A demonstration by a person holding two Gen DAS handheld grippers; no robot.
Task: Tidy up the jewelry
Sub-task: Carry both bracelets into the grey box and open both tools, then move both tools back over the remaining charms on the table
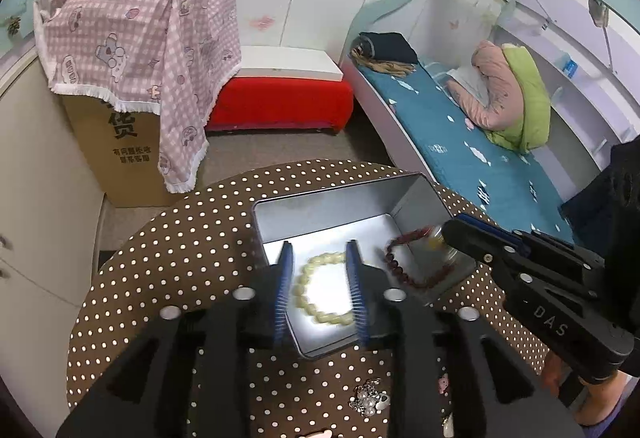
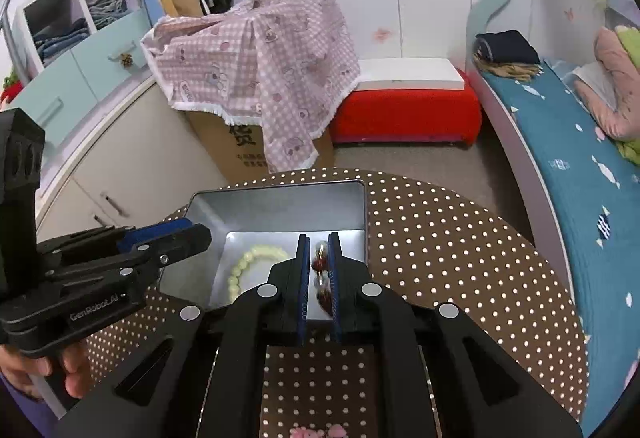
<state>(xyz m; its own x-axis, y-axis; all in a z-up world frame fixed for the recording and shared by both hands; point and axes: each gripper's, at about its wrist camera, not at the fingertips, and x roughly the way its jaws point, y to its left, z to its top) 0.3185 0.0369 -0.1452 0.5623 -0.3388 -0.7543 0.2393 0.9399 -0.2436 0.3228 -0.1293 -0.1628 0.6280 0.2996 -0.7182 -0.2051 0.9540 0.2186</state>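
Nearest my left lens sit the left tongs, their blue pads parted and gripping nothing; between them, on the floor of the tin box, lies the pale green bead bracelet, apart from both pads; below, on the polka-dot counter, I see a small pearl-and-metal ornament, outside the tin; to the right inside the tin hangs the dark red bead bracelet, its far end caught in the right tongs, which come in from the right edge.

From my right lens, a hand at the far left carries the left tongs over the tin's near-left corner; the green bracelet rests on the tin's floor just beside them; the tin stands open on the counter; in the middle the right tongs are closed on the red bracelet, beads pinched between the pads, inside the tin's right half; a pink flower piece lies on the counter at the bottom edge.
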